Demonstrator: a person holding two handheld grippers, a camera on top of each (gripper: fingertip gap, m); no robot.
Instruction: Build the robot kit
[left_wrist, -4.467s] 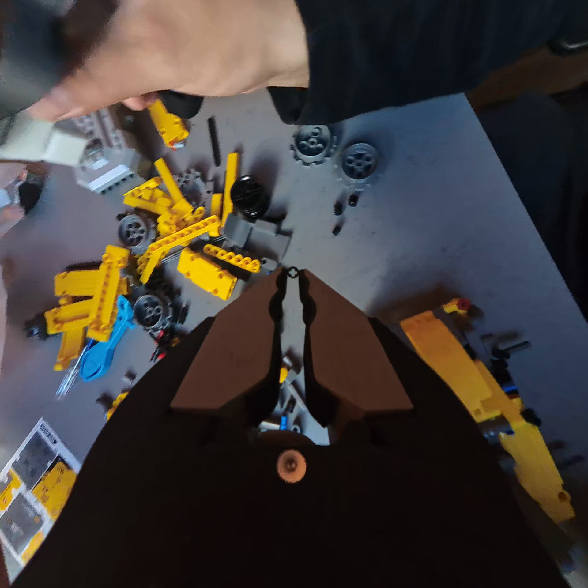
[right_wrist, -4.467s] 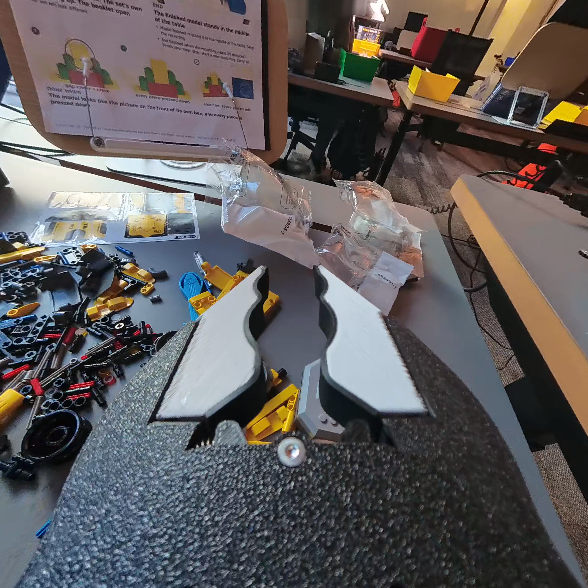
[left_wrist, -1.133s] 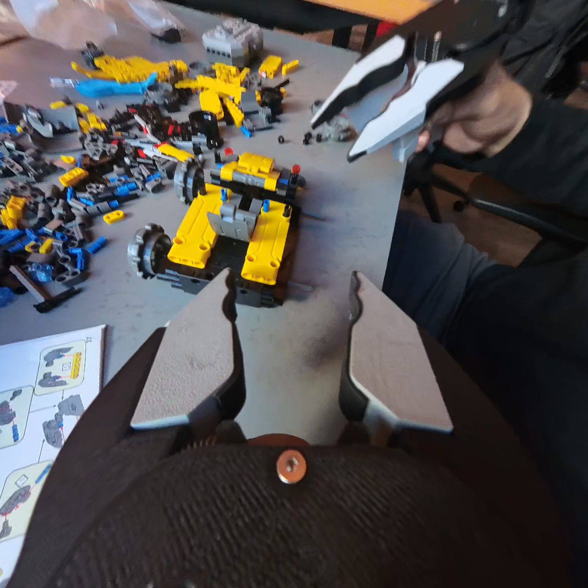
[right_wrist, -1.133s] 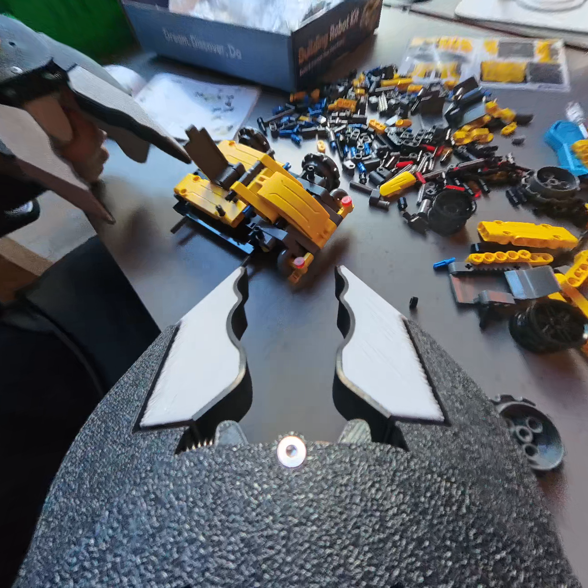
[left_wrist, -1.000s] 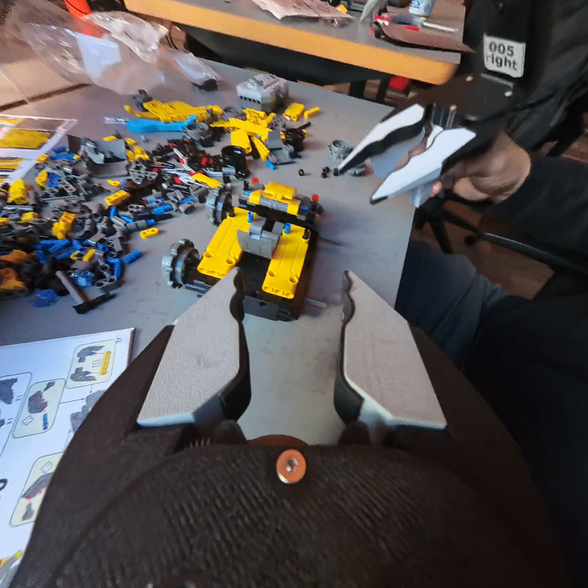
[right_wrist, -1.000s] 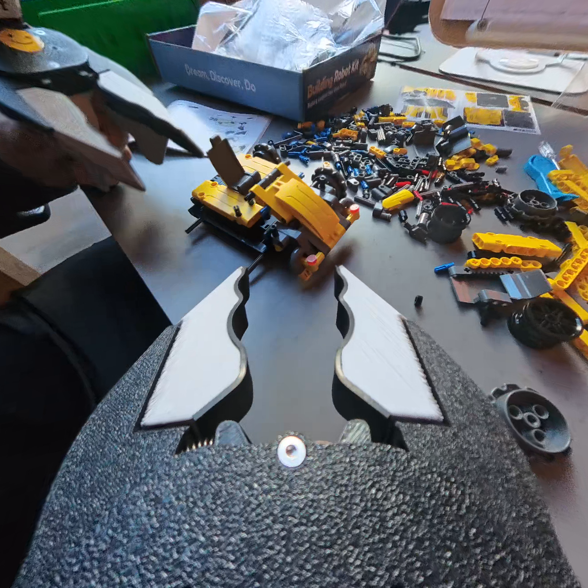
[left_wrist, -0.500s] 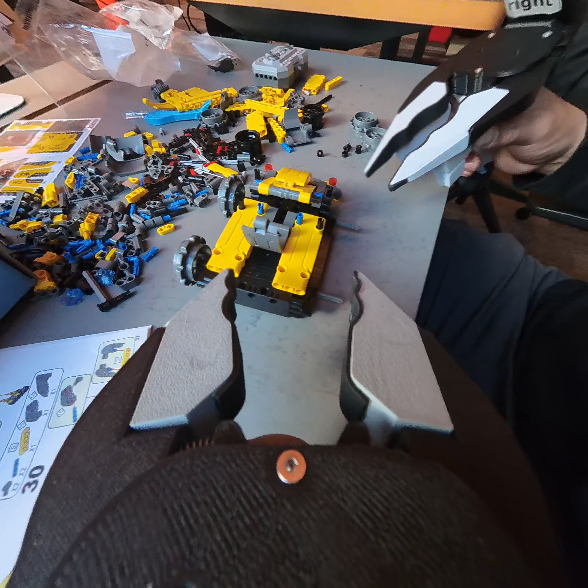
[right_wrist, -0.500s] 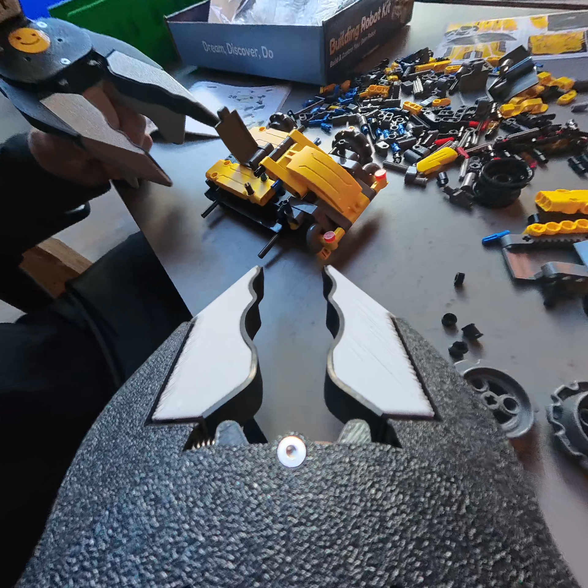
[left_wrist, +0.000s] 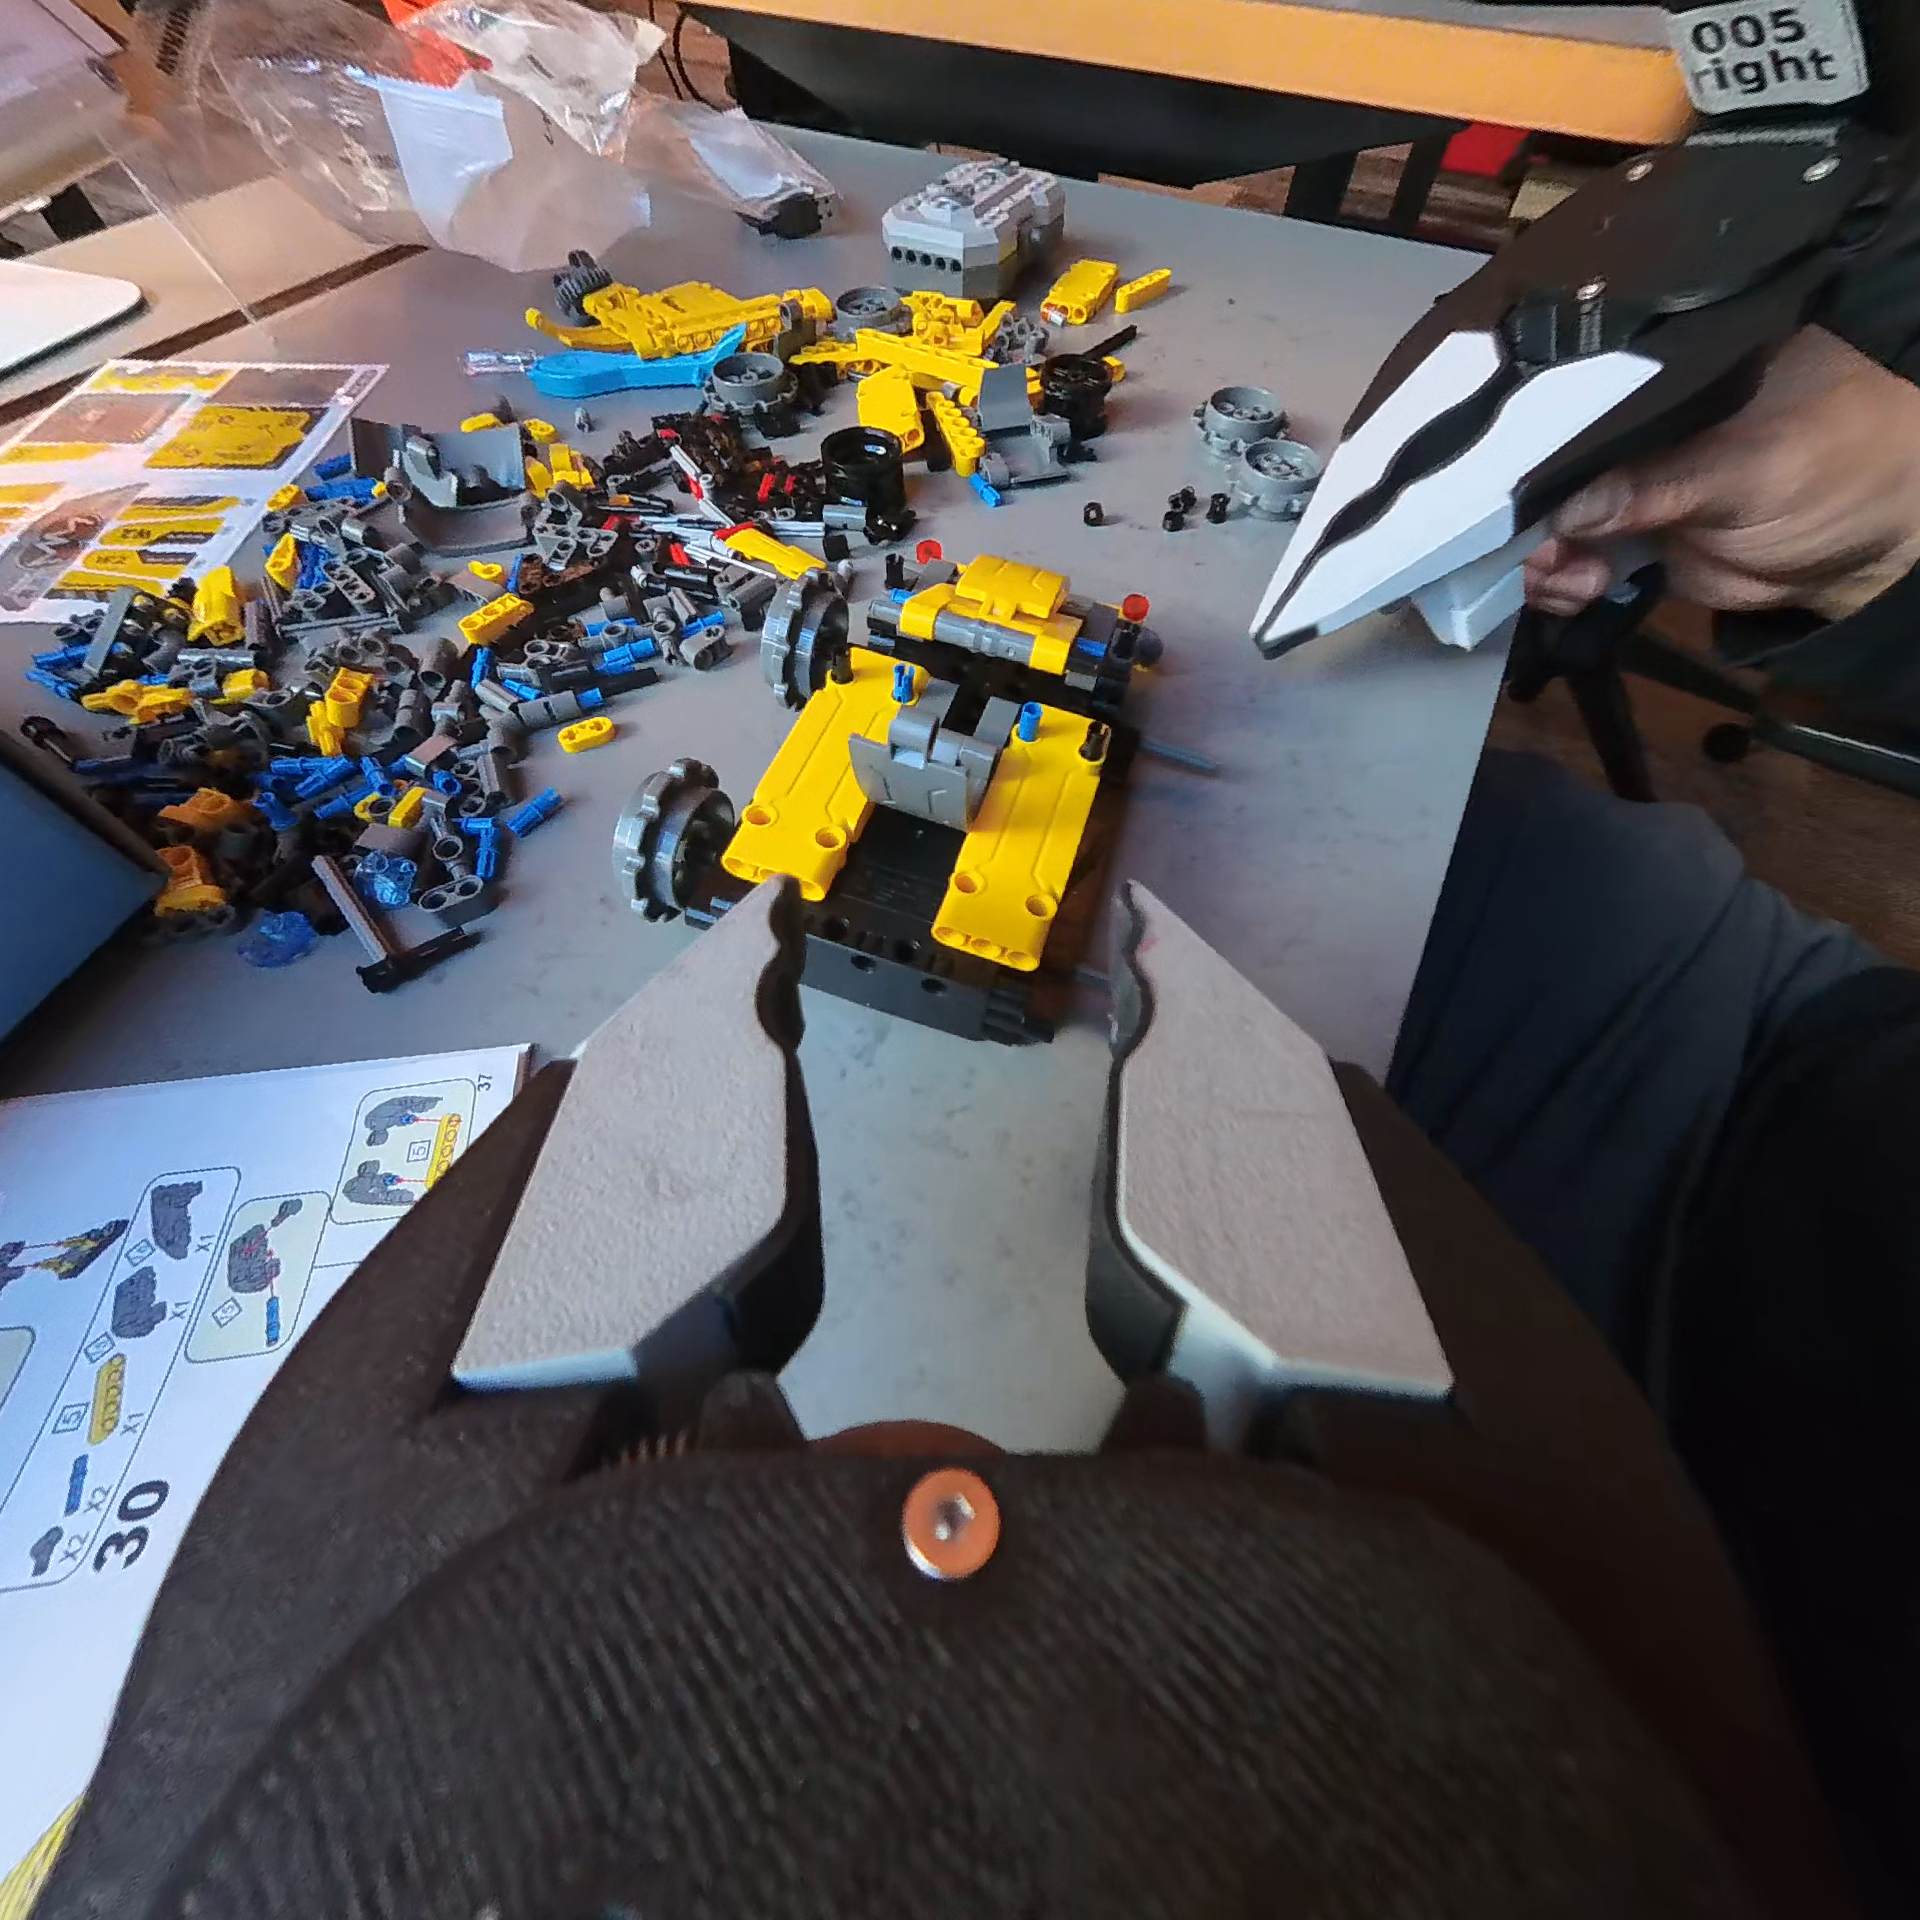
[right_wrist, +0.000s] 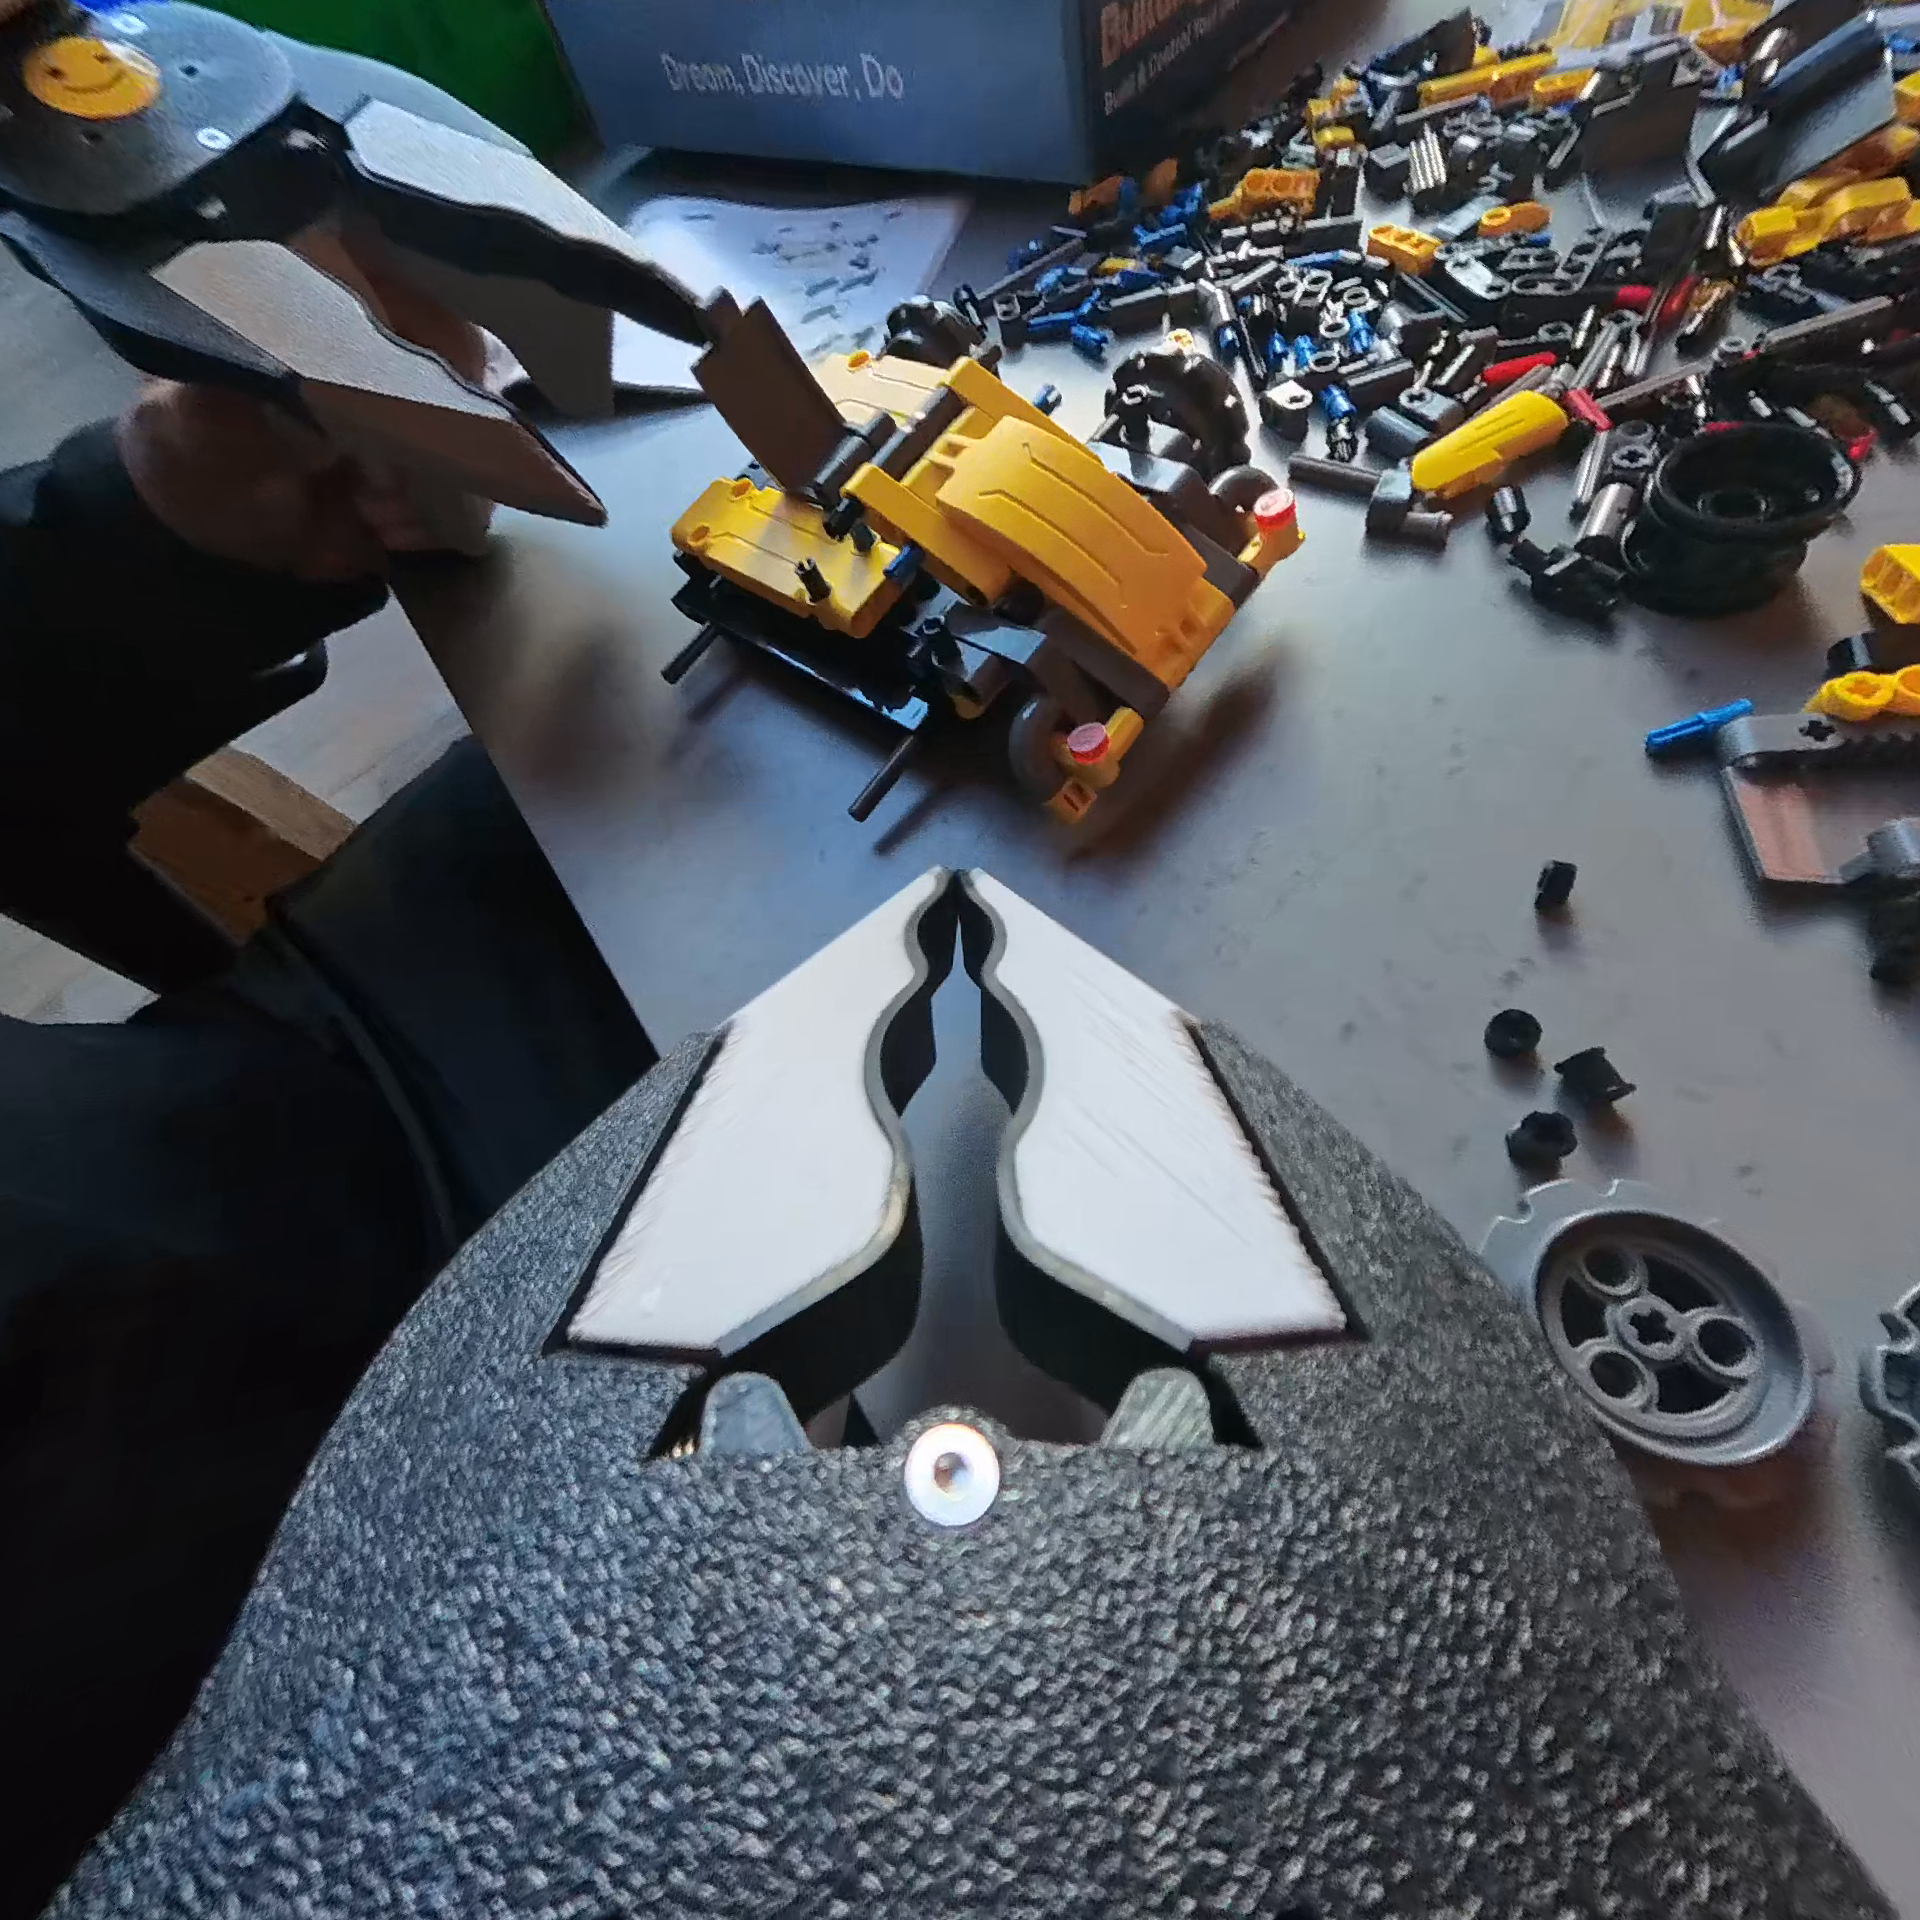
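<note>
Your left gripper (left_wrist: 951, 925) is spread wide and holds nothing; it hovers just in front of the near end of the half-built yellow and black vehicle (left_wrist: 925, 769), which stands on the grey counter (left_wrist: 1299, 831) near its edge. In the right wrist view, one tip of that gripper sits right at the upright grey flap (right_wrist: 769, 384) on the model, though you cannot tell whether it touches. Your right gripper (right_wrist: 956, 883) has its fingers drawn together with only a sliver between the tips, and nothing is caught there; it hangs above bare counter, apart from the vehicle's red-studded end. Just beside it to the right lie a grey wheel hub (right_wrist: 1662, 1340) and a few small black bushings (right_wrist: 1538, 1091). Beyond the vehicle spreads a heap of loose pieces (left_wrist: 395, 665) in yellow, blue, black and grey. An open instruction booklet (left_wrist: 177, 1268) lies to the left of your left gripper, and a blue box (right_wrist: 831, 83) stands at the far side.
</note>
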